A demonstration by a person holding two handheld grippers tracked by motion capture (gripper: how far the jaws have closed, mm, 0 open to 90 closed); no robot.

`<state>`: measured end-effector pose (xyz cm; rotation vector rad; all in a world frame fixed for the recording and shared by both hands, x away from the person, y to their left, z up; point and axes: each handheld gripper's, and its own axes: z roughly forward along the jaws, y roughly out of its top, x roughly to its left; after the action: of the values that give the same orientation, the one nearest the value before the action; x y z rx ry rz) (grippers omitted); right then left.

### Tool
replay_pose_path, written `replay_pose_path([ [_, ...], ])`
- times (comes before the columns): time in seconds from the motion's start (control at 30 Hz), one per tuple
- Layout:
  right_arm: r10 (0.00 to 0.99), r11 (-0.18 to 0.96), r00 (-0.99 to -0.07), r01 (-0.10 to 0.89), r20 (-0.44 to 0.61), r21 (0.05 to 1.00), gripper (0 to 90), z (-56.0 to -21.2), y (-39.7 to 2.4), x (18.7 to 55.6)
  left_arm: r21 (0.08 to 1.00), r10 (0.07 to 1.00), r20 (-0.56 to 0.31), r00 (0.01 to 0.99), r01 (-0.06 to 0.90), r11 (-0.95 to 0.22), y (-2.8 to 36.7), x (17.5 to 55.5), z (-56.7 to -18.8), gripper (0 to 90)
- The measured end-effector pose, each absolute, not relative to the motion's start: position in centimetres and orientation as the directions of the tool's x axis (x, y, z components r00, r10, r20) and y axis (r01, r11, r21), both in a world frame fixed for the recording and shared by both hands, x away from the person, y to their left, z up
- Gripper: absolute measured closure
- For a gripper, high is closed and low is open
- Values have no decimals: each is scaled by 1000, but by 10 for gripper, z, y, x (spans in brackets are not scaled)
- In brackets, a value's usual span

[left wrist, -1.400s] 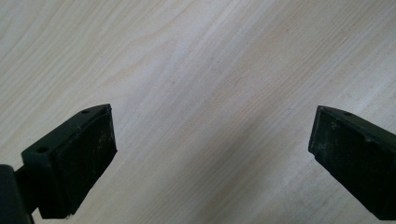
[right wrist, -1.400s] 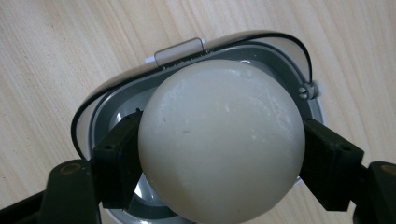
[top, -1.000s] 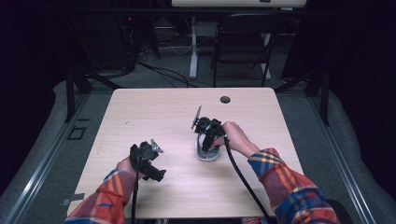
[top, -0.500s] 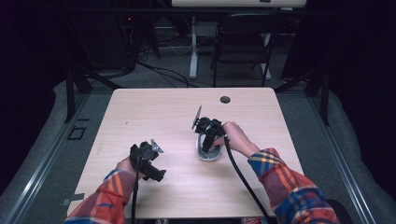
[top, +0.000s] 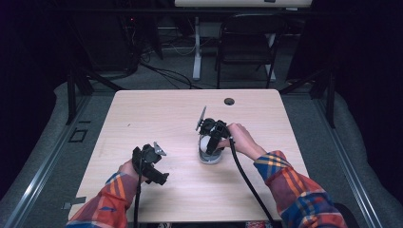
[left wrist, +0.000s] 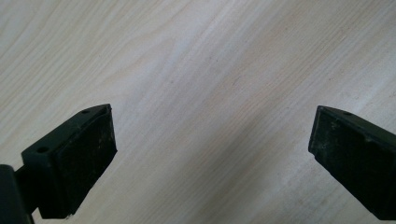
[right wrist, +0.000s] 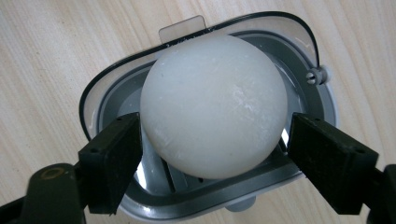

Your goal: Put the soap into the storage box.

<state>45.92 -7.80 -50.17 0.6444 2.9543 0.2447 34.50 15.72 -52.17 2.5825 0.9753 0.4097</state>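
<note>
In the high view, a light wooden table [top: 157, 118] carries a small grey dish [top: 209, 156] just right of centre, with a white ball [top: 206, 144] seated in it. The right gripper [top: 212, 142] hangs directly over the dish and covers most of the ball; whether its jaws touch the ball cannot be told from here. The right hand [top: 240, 138] grips it from 3 o'clock. At 7 o'clock of the dish, well apart, the left gripper [top: 154, 172] sits low over bare wood in the left hand [top: 129, 168]. A small dark round hole [top: 229, 101] lies near the table's far edge, at 12 o'clock.

In the left gripper view, the left gripper [left wrist: 212, 144] has its jaws spread wide with only wood grain between them; both jaws are cut off by the bottom and side edges.

In the right gripper view, the right gripper [right wrist: 212, 156] is spread to either side of the white ball [right wrist: 214, 105], jaws at 8 and 4 o'clock, at or just off its surface; real contact is hard to make out. The ball rests in the grey dish [right wrist: 299, 56], hiding most of the dish's floor. A clear tab juts from the rim at 12 o'clock.
</note>
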Motion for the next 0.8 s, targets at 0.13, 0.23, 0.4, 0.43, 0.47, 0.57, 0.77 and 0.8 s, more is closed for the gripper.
replay_pose_path([
  [0.13, 411, 900, -909, 392, -72, 190, 144, -497, -78, 455, 418, 677, 143, 722, 577, -702, 157, 345, -522, 7],
  [0.23, 406, 899, -910, 381, -87, 214, 133, -490, -81, 452, 420, 678, 146, 721, 575, -702, 157, 345, -522, 7],
  [0.4, 409, 894, -909, 383, -78, 232, 113, -483, -87, 449, 417, 676, 143, 723, 576, -703, 157, 345, -522, 7],
  [0.43, 411, 893, -908, 383, -79, 234, 106, -481, -88, 448, 417, 677, 143, 722, 576, -703, 157, 345, -522, 7],
  [0.47, 411, 892, -908, 382, -80, 239, 101, -480, -90, 448, 417, 677, 143, 722, 576, -703, 157, 345, -522, 7],
  [0.57, 417, 888, -905, 386, -85, 249, 87, -473, -96, 445, 416, 676, 144, 722, 576, -704, 157, 345, -522, 7],
  [0.77, 431, 881, -896, 392, -106, 267, 53, -462, -113, 435, 415, 676, 144, 723, 576, -705, 157, 345, -522, 8],
  [0.8, 431, 881, -896, 392, -106, 267, 53, -462, -113, 435, 415, 676, 144, 723, 576, -705, 157, 345, -522, 7],
])
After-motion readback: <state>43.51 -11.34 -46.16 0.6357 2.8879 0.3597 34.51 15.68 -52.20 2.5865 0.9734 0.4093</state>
